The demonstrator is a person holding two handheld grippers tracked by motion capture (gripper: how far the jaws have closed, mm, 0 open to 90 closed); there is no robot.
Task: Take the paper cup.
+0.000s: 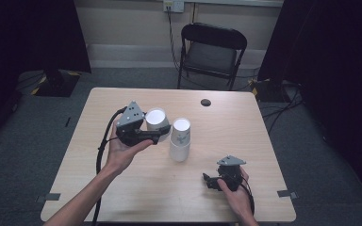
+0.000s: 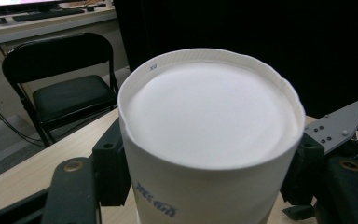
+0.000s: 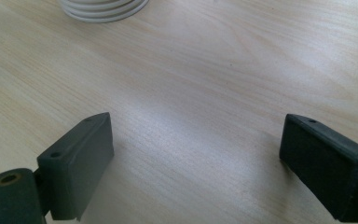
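Note:
My left gripper [image 1: 160, 129] holds a white paper cup [image 1: 156, 117] above the table, just left of a stack of white cups [image 1: 180, 141] standing rim-down. In the left gripper view the black jaws press on both sides of the cup [image 2: 205, 116], whose closed white end faces the camera, with blue print low on its wall. My right gripper [image 1: 209, 181] rests low at the table's front right, jaws pointing left. In the right gripper view it [image 3: 196, 158] stands open over bare wood, and the stack's rims [image 3: 103, 9] show at the top edge.
The light wooden table [image 1: 136, 188] has a small dark round spot [image 1: 206, 102] near its far edge. A black folding chair [image 1: 212, 49] stands behind the table. Dark curtains hang at both sides, and cables run along the floor.

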